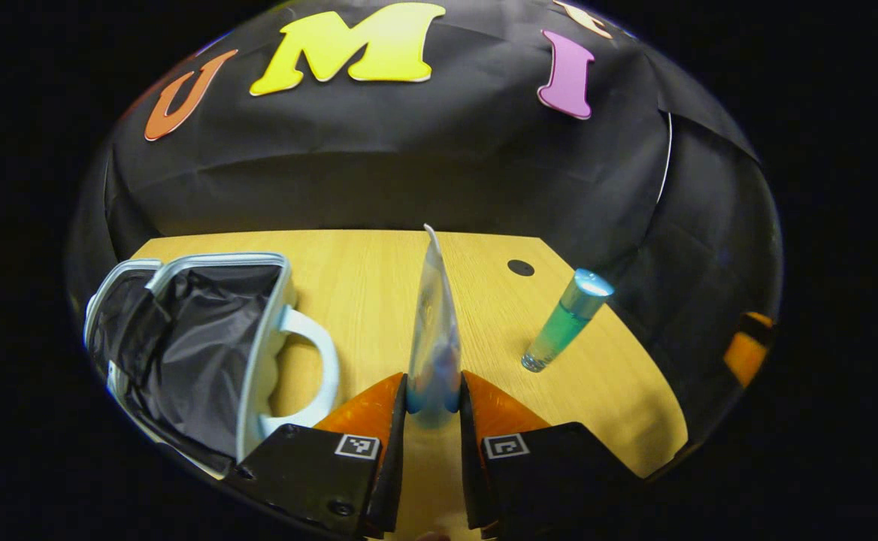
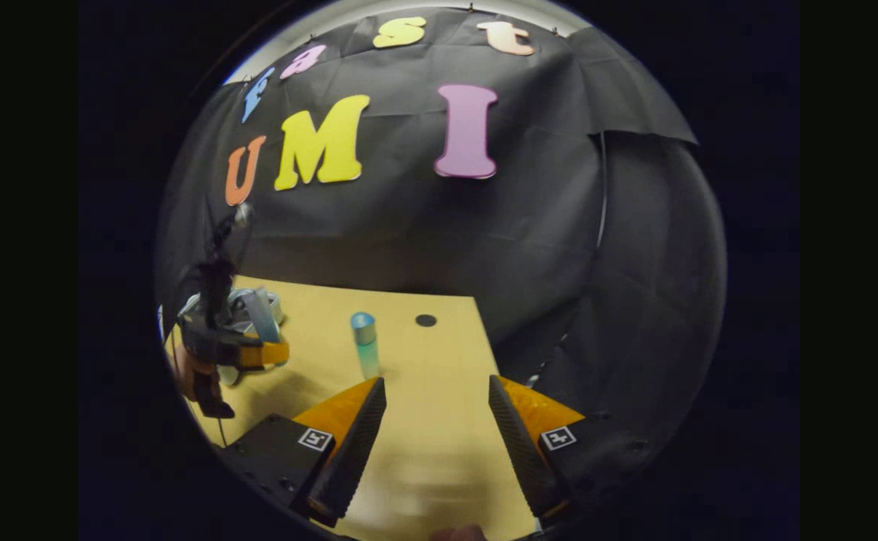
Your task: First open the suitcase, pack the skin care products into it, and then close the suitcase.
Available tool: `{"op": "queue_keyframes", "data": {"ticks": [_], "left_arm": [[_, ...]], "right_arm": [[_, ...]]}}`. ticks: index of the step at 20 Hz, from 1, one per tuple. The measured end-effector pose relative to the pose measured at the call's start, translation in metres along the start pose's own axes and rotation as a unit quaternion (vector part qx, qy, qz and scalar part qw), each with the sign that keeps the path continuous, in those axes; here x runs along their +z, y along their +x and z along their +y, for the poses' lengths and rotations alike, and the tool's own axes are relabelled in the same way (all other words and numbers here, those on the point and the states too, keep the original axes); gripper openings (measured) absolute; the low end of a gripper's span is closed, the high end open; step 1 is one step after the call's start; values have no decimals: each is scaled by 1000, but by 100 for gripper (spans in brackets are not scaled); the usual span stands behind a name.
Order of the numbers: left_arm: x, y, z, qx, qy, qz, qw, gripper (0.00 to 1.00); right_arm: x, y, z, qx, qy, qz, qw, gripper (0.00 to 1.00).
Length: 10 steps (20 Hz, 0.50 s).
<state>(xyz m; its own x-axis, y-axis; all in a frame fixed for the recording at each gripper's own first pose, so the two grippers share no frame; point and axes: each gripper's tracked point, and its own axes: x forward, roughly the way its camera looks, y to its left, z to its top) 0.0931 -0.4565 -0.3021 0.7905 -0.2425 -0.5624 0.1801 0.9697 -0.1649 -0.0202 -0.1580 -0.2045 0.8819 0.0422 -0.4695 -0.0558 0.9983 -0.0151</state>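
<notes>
In the left gripper view, the left gripper (image 1: 434, 394) has its two orange fingers (image 1: 367, 409) nearly closed on a soft blue tube (image 1: 433, 338). Both fingers press on the lower end of this tube, and the tube stands up between them with its flat sealed end pointing away from the camera. The tube is held above the wooden worktop (image 1: 379, 278).

To the left of the held tube, the small suitcase (image 1: 198, 338) lies open on the worktop. Its light blue shell shows a black lining inside, and its pale handle (image 1: 311, 361) points toward the gripper. To the right of the tube, a green bottle with a blue cap (image 1: 567, 319) stands on the worktop, well apart from the suitcase.

In the right gripper view, the right gripper (image 2: 437, 413) has its fingers (image 2: 352, 421) wide apart and nothing is between them. It hangs over a bare part of the worktop (image 2: 439, 361). Farther off, the same green bottle (image 2: 364, 342) stands upright. At the left edge the left gripper (image 2: 255, 349) shows with the tube, near the suitcase (image 2: 240, 304).
</notes>
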Motion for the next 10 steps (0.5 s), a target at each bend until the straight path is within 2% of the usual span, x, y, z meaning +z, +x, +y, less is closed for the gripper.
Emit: {"op": "queue_keyframes", "data": {"ticks": [2, 4, 10], "left_arm": [[3, -37, 8, 5, -3, 0, 1000, 36], [3, -71, 16, 13, -9, 0, 1000, 36], [5, -137, 56, 59, -33, -14, 998, 36]], "right_arm": [[-6, 28, 25, 25, -4, 5, 1000, 84], [-5, 55, 43, 42, -3, 2, 999, 81], [-21, 122, 72, 57, 8, 26, 998, 81]]}}
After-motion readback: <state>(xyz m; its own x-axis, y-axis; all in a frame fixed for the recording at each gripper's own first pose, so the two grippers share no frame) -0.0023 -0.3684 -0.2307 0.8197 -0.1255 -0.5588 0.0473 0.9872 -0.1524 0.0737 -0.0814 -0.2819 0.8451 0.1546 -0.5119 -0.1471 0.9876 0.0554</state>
